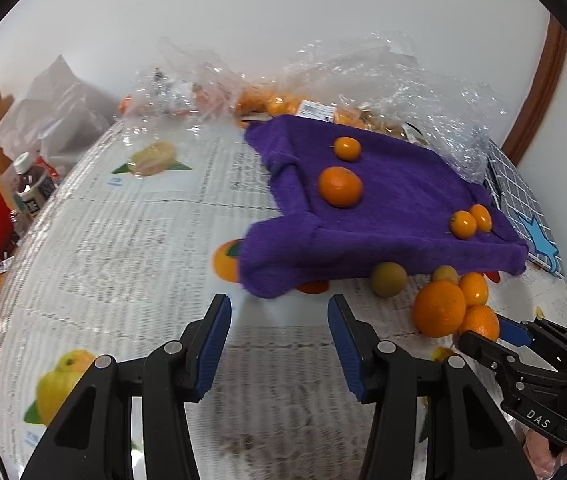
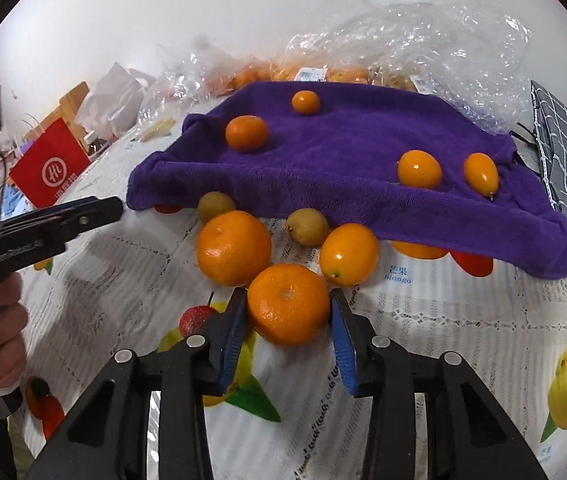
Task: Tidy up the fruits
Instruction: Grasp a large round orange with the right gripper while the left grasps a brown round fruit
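My right gripper [image 2: 288, 296] is shut on a tangerine [image 2: 288, 304] that rests on the tablecloth; both blue pads touch its sides. Just behind it lie a larger orange [image 2: 233, 247], a kumquat [image 2: 348, 254] and two small green-brown fruits [image 2: 307, 226]. A purple towel [image 2: 343, 148] farther back carries a tangerine [image 2: 246, 133] and three kumquats [image 2: 419, 169]. My left gripper [image 1: 279, 304] hovers open over bare tablecloth in front of the towel [image 1: 403, 196], nothing between its fingers. The left wrist view shows the right gripper [image 1: 515, 332] beside the orange [image 1: 439, 308].
Crumpled clear plastic bags [image 2: 423, 32] with more fruit lie behind the towel. A grey checked pouch [image 2: 563, 152] sits at the right, a red paper bag [image 2: 49, 164] and bottles [image 1: 29, 180] at the left. A hand [image 2: 3, 328] holds the left gripper's handle.
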`<action>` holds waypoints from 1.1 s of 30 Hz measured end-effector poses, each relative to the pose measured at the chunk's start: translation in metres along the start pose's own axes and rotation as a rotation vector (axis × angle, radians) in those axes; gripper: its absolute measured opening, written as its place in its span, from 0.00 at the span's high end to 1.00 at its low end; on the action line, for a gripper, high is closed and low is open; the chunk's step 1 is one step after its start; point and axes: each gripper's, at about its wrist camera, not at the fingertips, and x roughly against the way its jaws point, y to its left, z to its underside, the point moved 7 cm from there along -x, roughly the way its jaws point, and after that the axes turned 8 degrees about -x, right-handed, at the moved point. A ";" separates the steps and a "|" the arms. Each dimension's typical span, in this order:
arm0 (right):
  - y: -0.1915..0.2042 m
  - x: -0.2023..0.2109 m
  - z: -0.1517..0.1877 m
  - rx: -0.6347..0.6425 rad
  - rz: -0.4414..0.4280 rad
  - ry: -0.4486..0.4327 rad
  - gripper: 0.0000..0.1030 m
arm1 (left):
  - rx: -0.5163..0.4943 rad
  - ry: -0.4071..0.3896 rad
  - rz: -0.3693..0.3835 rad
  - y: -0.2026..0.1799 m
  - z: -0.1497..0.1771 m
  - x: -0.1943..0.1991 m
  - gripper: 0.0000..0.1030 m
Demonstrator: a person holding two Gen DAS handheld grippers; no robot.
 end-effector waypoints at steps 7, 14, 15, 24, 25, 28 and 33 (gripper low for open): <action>-0.028 0.023 0.009 -0.027 0.018 -0.030 0.61 | -0.005 0.015 0.046 -0.014 -0.003 -0.008 0.53; -0.068 0.041 0.014 -0.080 0.077 -0.057 0.61 | -0.012 0.005 0.100 -0.030 -0.011 -0.012 0.53; -0.074 0.043 0.015 -0.086 0.089 -0.061 0.61 | -0.017 0.005 0.106 -0.034 -0.013 -0.013 0.53; -0.113 0.055 0.024 -0.140 0.152 -0.069 0.61 | -0.016 0.027 0.187 -0.056 -0.022 -0.027 0.60; -0.116 0.056 0.024 -0.144 0.156 -0.069 0.61 | -0.013 0.034 0.193 -0.057 -0.022 -0.030 0.61; -0.121 0.057 0.026 -0.153 0.162 -0.068 0.61 | 0.002 0.054 0.212 -0.058 -0.021 -0.037 0.65; -0.125 0.057 0.028 -0.167 0.165 -0.067 0.61 | 0.029 0.080 0.235 -0.059 -0.020 -0.046 0.69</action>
